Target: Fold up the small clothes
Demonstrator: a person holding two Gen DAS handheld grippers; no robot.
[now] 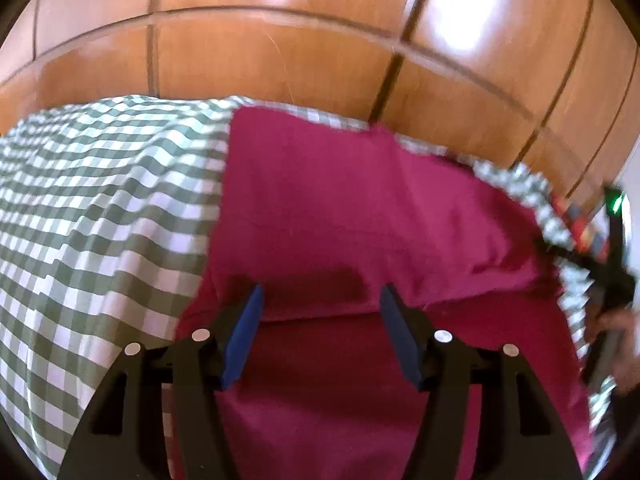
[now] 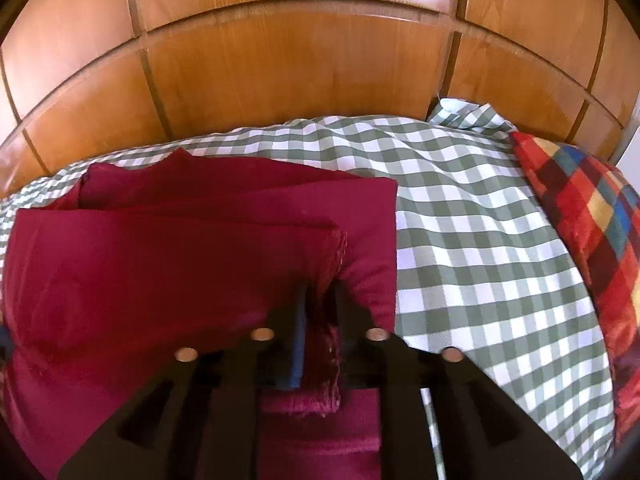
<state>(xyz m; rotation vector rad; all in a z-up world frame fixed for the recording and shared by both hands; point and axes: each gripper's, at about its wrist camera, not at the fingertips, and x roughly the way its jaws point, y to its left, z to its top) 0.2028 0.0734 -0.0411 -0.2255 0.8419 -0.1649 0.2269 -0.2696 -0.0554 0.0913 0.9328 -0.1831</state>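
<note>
One crimson garment [image 2: 160, 264], one gingham bedcover [image 2: 460, 220], one multicoloured cushion [image 2: 592, 216]

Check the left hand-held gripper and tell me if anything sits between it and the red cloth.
Nothing visible does. The left hand-held gripper stands open right over the red cloth, with only that fabric between and below its fingers. The checked bedcover lies off to the side.
</note>
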